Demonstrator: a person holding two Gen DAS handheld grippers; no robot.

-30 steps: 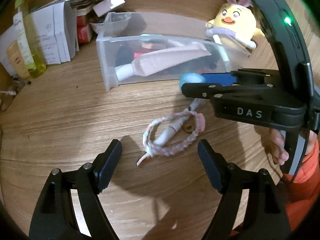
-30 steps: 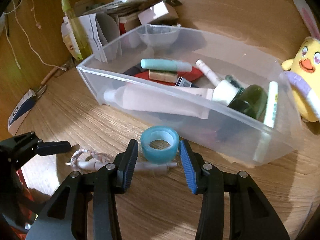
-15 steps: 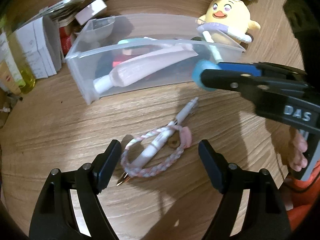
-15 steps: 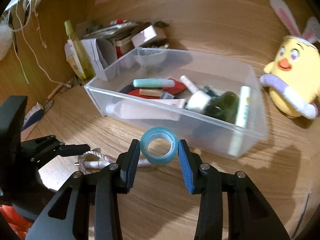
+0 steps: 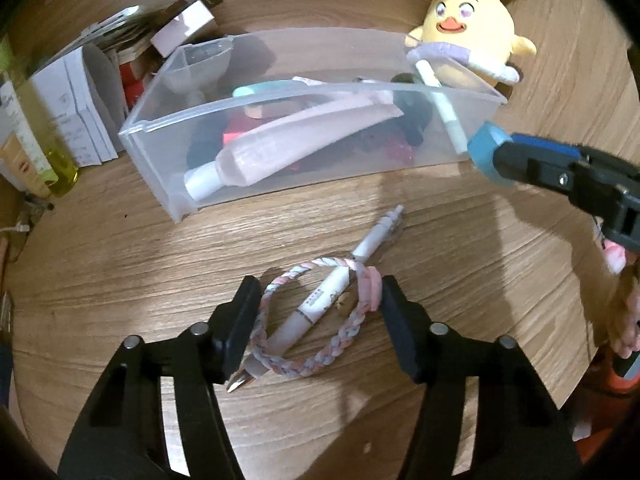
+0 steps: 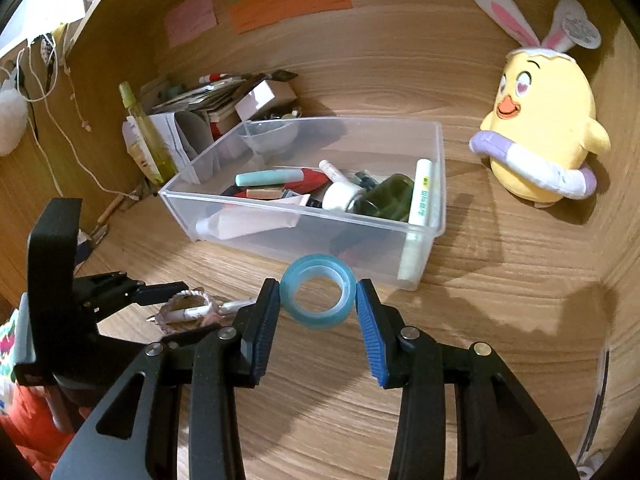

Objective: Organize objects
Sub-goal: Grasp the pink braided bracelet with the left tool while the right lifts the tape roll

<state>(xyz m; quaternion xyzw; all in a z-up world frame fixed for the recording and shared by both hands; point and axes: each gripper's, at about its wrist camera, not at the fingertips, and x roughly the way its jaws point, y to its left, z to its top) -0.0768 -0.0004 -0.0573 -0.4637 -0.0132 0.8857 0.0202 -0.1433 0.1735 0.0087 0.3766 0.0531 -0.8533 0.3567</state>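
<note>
Right hand-held gripper (image 6: 318, 300) clamps the blue tape roll (image 6: 318, 298), raised before the clear bin (image 6: 436, 184) at 12 o'clock; next, release inside. Left hand-held gripper (image 5: 316, 316), wide, straddles the braided bracelet (image 5: 320, 356) (looped over a pen (image 5: 320, 300)) on the desk (image 5: 120, 264); next, close.

Two close wrist views, both over the clear bin (image 5: 280, 184) (image 6: 320, 236).

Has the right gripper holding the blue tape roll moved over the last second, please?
Yes. The right gripper, shut on the tape roll, has risen and drawn back from the clear bin, which now sits lower and farther away.
</note>
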